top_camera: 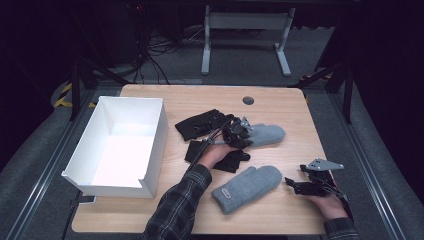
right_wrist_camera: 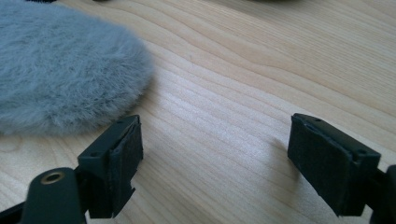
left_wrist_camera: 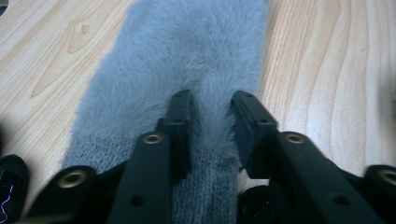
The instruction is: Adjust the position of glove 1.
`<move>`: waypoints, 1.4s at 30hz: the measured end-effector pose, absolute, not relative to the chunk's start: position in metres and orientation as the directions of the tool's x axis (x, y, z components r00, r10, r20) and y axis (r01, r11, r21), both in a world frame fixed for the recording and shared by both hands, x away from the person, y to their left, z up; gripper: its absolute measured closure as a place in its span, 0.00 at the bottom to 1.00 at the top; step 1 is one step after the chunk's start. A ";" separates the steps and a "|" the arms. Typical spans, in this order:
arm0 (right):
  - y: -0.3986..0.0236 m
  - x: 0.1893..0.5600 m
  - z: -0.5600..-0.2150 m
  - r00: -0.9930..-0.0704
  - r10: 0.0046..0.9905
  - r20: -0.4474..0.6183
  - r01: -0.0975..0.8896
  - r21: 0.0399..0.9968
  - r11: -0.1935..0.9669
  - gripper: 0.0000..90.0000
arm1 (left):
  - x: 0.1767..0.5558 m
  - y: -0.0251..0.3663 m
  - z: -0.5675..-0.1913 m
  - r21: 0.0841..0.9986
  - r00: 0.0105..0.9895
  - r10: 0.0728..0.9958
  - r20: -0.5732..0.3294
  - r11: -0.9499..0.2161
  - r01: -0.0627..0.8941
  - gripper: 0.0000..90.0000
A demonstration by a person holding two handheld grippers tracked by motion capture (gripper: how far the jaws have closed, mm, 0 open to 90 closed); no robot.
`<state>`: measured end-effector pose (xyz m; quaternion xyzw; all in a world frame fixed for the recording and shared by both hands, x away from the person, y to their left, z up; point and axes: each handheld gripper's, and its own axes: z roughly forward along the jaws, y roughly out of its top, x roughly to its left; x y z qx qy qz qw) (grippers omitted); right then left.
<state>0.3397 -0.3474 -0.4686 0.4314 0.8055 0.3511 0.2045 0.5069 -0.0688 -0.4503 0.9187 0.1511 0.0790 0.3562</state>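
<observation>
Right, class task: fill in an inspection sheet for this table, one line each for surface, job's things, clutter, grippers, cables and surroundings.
Surface: light wooden table, with a dark round cap near its far edge.
Job's things: far grey mitten pinched at its cuff; near grey mitten lying flat; two black gloves beside them; white box at the left, open on top.
Clutter: nothing seen.
Grippers: left gripper with jaws pressed into the far mitten's fur; right gripper open, low over bare wood.
Cables: black cable trailing from the left gripper.
Surroundings: grey floor, white desk frame, tangled floor wires.
</observation>
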 end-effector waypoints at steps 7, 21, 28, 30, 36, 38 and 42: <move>-0.347 0.340 -0.469 -0.544 0.839 -0.026 0.552 0.742 0.380 0.20 | 0.509 -0.069 -0.447 0.677 0.938 0.345 0.024 -0.696 0.239 0.94; -0.347 0.340 -0.469 -0.542 0.840 -0.025 0.553 0.743 0.378 0.21 | 0.511 -0.045 -0.407 0.768 0.890 0.445 -0.100 -0.534 0.353 0.96; -0.348 0.340 -0.469 -0.542 0.840 -0.026 0.552 0.743 0.379 0.21 | 0.501 -0.034 -0.388 0.760 0.876 0.447 -0.180 -0.502 0.413 0.96; -0.347 0.340 -0.469 -0.542 0.840 -0.026 0.552 0.743 0.379 0.21 | 0.497 -0.031 -0.383 0.758 0.879 0.443 -0.176 -0.509 0.408 0.96; -0.348 0.340 -0.469 -0.542 0.840 -0.026 0.552 0.743 0.379 0.21 | 0.481 -0.021 -0.372 0.757 0.873 0.449 -0.187 -0.501 0.420 0.96; -0.347 0.340 -0.469 -0.541 0.840 -0.026 0.552 0.743 0.378 0.21 | 0.475 -0.017 -0.368 0.758 0.870 0.454 -0.192 -0.495 0.425 0.96; -0.348 0.340 -0.469 -0.541 0.841 -0.026 0.553 0.742 0.379 0.21 | 0.466 -0.012 -0.363 0.757 0.865 0.459 -0.204 -0.487 0.437 0.96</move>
